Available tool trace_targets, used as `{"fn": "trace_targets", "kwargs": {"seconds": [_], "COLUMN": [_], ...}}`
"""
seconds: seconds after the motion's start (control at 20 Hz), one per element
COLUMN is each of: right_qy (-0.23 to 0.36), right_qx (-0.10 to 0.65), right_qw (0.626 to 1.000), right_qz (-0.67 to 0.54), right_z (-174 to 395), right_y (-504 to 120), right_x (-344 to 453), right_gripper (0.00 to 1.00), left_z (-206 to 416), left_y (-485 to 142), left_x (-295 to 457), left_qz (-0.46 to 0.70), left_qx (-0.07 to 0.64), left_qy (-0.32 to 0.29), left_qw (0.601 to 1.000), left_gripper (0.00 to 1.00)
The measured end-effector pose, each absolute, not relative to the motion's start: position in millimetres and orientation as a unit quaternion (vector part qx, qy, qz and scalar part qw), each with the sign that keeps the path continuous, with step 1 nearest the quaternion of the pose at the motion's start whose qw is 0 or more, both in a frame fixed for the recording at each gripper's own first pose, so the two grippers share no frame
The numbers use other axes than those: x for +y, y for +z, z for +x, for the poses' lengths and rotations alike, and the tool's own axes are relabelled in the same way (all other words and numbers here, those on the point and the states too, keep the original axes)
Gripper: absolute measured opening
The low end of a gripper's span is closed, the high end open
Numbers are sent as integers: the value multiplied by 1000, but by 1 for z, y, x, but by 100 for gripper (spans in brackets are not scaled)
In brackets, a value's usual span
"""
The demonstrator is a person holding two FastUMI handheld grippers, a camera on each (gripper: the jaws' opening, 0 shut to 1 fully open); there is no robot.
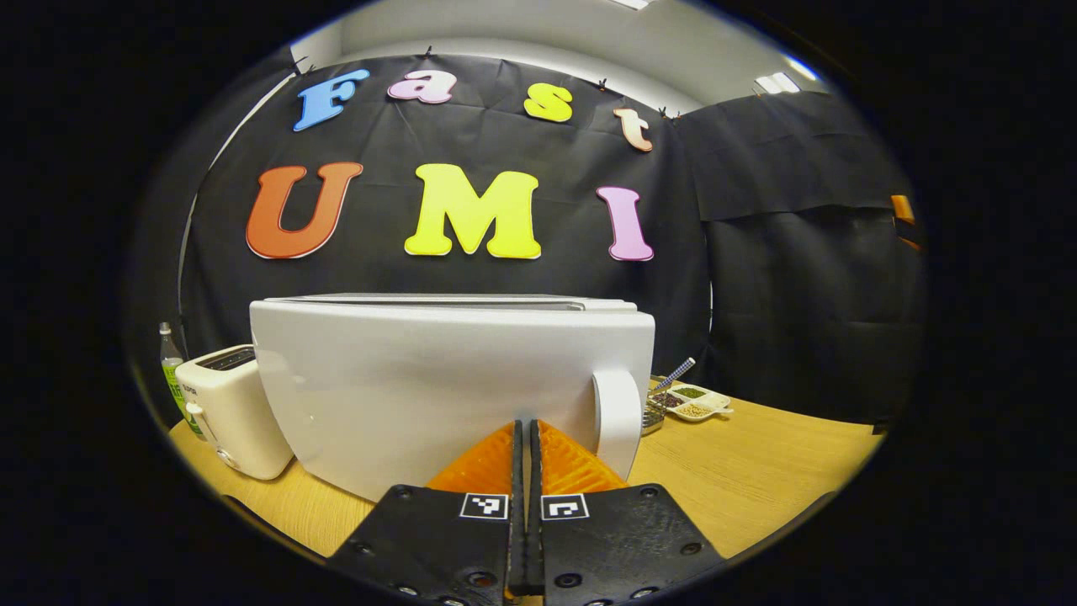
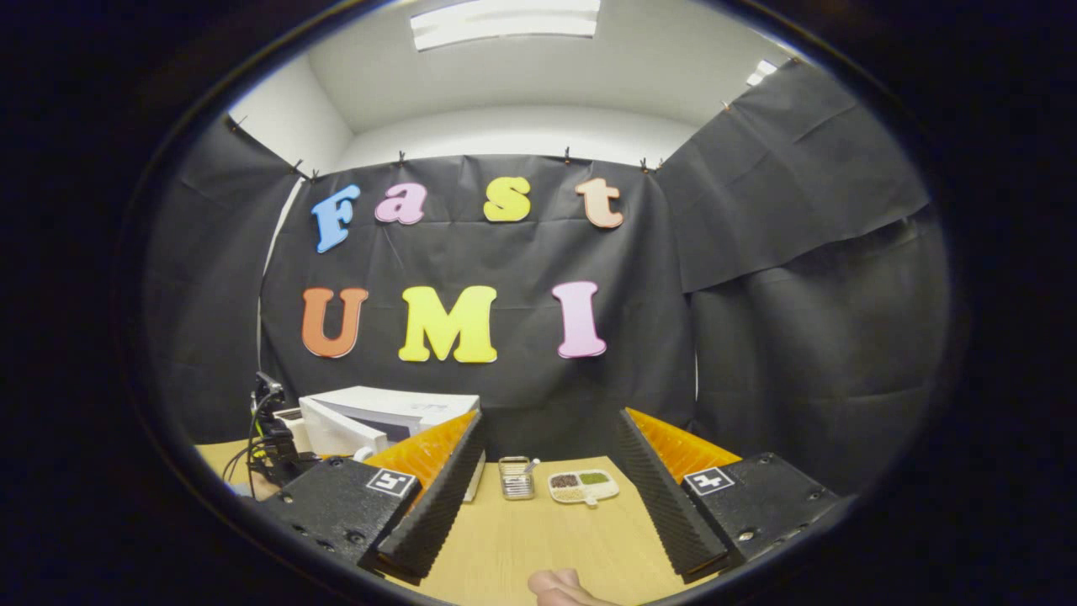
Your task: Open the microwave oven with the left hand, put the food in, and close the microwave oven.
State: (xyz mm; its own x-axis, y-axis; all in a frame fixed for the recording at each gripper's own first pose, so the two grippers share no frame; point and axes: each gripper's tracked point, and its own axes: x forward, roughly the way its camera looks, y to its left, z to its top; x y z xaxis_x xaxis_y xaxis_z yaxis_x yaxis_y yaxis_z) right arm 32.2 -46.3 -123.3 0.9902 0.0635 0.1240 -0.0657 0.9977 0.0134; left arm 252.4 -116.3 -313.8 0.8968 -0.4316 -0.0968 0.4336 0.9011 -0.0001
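Note:
The white microwave oven point(image 1: 437, 387) stands on the wooden table with its door closed and its curved handle point(image 1: 617, 417) at the right end. My left gripper point(image 1: 526, 425) is shut with nothing between the fingers, close in front of the door and just left of the handle. The microwave point(image 2: 383, 417) also sits far left in the right gripper view. My right gripper point(image 2: 551, 417) is open and empty above the table. Beyond it lies a small white divided dish of food point(image 2: 583, 486), also seen as the dish point(image 1: 697, 401) to the right of the microwave.
A white toaster point(image 1: 231, 408) and a green-labelled bottle point(image 1: 172, 370) stand left of the microwave. A small metal rack point(image 2: 516, 477) sits beside the dish. A dark rig with cables point(image 2: 269, 429) is by the microwave. A fingertip point(image 2: 562, 587) shows at the near table edge.

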Motion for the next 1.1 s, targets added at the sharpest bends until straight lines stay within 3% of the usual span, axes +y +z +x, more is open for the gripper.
{"fn": "trace_targets", "kwargs": {"seconds": [0.2, 0.25, 0.3, 0.35, 0.55, 0.6, 0.9, 0.95, 1.1], "right_qy": [32, 32, 31, 31, 29, 32, 31, 31, 36], "right_qx": [-52, -50, -49, -50, -46, -42, -28, -26, -21], "right_qw": [998, 998, 998, 998, 998, 999, 999, 999, 999], "right_qz": [6, 4, 3, 2, 1, 3, 6, 4, -8], "right_z": [40, 43, 44, 44, 43, 43, 33, 32, 23], "right_y": [-131, -132, -132, -132, -138, -140, -145, -146, -146], "right_x": [-52, -53, -55, -57, -66, -66, -72, -72, -68], "right_gripper": [100, 92, 100, 92, 92, 100, 100, 92, 92], "left_z": [273, 278, 283, 289, 317, 323, 338, 338, 346], "left_y": [-322, -323, -325, -326, -335, -339, -343, -342, -341], "left_x": [-135, -138, -142, -146, -157, -160, -166, -166, -165], "left_qz": [-6, -10, -11, -10, 0, 3, -6, -8, -1], "left_qx": [60, 61, 63, 62, 70, 78, 83, 82, 77], "left_qy": [-220, -217, -216, -214, -204, -201, -184, -182, -163], "left_qw": [974, 974, 974, 975, 976, 976, 979, 980, 984], "left_gripper": [0, 0, 0, 0, 0, 0, 1, 1, 1]}}
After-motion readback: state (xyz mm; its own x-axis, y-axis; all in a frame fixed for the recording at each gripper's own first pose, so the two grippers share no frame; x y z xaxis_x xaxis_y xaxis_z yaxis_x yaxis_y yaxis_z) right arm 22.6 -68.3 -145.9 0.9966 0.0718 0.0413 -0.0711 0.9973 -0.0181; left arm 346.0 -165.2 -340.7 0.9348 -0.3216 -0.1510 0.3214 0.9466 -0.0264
